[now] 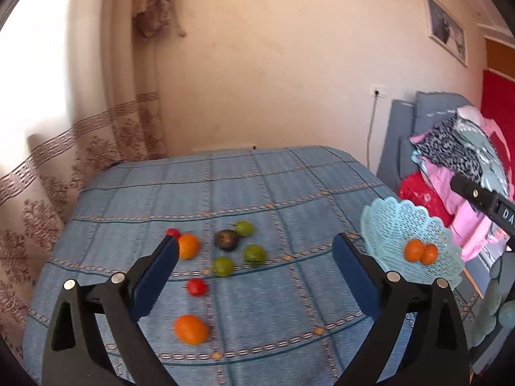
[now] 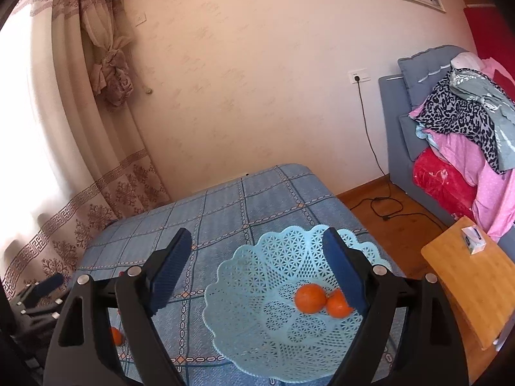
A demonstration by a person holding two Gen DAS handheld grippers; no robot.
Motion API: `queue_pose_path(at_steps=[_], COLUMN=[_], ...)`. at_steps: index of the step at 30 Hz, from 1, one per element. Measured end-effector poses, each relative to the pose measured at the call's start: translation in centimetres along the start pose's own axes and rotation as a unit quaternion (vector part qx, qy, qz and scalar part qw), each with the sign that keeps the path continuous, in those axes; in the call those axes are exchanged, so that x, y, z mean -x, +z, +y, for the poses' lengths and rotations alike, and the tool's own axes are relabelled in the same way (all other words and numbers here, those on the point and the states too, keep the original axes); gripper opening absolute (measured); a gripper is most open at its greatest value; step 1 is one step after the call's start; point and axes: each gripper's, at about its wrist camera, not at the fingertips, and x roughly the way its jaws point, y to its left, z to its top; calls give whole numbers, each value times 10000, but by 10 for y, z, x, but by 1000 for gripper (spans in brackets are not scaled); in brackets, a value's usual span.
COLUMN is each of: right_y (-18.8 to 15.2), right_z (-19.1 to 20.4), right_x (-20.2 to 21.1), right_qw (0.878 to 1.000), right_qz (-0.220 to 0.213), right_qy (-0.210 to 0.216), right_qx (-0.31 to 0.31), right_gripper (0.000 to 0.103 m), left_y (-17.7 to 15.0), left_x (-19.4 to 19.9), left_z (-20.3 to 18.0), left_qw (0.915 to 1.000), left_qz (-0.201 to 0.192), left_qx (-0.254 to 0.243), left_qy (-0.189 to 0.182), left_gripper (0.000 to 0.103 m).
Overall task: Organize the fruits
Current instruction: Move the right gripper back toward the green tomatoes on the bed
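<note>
A light blue lattice basket [image 2: 257, 337] sits on the blue checked tablecloth and holds two oranges [image 2: 310, 298]; it also shows in the left wrist view [image 1: 386, 222]. My right gripper [image 2: 257, 254] is open and empty above the basket. My left gripper [image 1: 256, 251] is open and empty above loose fruit: an orange [image 1: 191, 329] nearest me, another orange [image 1: 189, 246], two red fruits [image 1: 197, 287], three green fruits [image 1: 223, 266] and a dark fruit [image 1: 227, 240]. The right gripper's body [image 1: 482, 197] shows at the right edge.
The table [image 1: 225, 177] stands against a beige wall, with a patterned curtain [image 1: 48, 193] on the left. A grey sofa with piled clothes [image 2: 457, 135] stands on the right. A wooden stool [image 2: 473, 276] with a small box stands beside the table.
</note>
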Motion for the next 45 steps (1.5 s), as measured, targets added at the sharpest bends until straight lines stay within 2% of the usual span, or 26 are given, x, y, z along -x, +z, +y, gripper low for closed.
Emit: queue_pose_path(at_steps=[7, 12, 21, 29, 34, 36, 41, 45], right_y=[-11, -25, -58, -80, -94, -98, -97, -95], right_z=[18, 33, 67, 88, 96, 102, 120, 136], right_x=[-8, -17, -35, -50, -59, -63, -70, -82], right_qw=[9994, 9977, 9912, 9847, 9803, 9785, 9732, 9690], right_qz=[165, 363, 772, 1077, 1250, 1283, 1290, 1267], right_qy=[142, 277, 471, 568, 580, 563, 587, 619], right_qx=[276, 497, 967, 1245, 1417, 1512, 1813, 2030], right_gripper=[85, 85, 85, 85, 85, 85, 85, 85], left_y=[-9, -23, -69, -95, -102, -102, -103, -104], left_x=[5, -2, -39, -65, -75, -76, -79, -82], left_z=[44, 69, 81, 86, 86, 85, 82, 76], left_qw=[9990, 9971, 9910, 9863, 9842, 9838, 9844, 9837], left_qz=[42, 264, 1012, 1433, 1624, 1656, 1677, 1757], left_qx=[308, 459, 399, 438, 449, 477, 445, 375], left_qy=[318, 552, 780, 689, 540, 494, 289, 91], left_gripper=[95, 95, 95, 95, 80, 77, 65, 43])
